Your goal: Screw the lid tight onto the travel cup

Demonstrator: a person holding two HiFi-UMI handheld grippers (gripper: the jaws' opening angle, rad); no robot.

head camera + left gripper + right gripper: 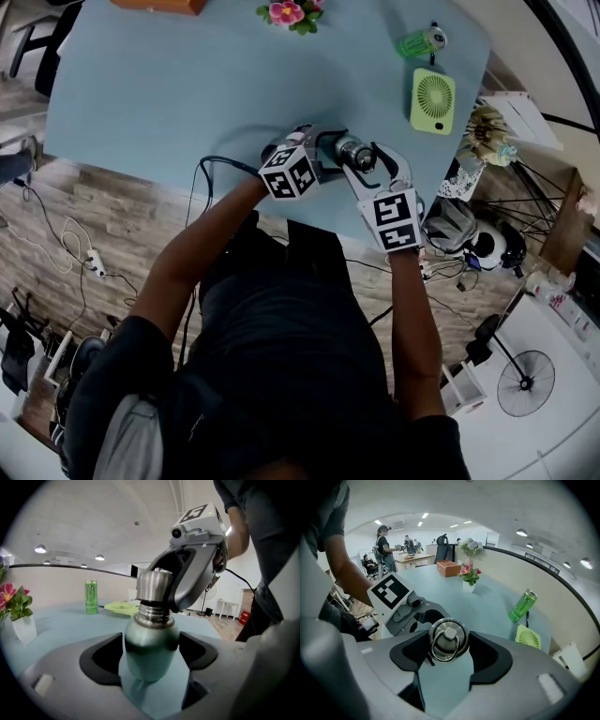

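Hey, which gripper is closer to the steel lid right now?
Right. The right gripper grips the lid by its sides from above; the left gripper clamps the green travel cup lower down, on its body.

We find the head view dim: the person (281, 375) is nearly black, while the pale table (187, 84) takes flat, even light. Straight lines bow toward the edges, and a black vignette rims all three views. In the left gripper view, round lamps (40, 549) glow on the ceiling and a white flare burns behind the person's arm. The cup (150, 644) is sharp, with a faint shadow beneath it, and its steel lid (154, 585) catches soft highlights. In the right gripper view, strip lights (424, 515) line the far ceiling, the ring (444, 645) glints, and the near foreground goes soft.
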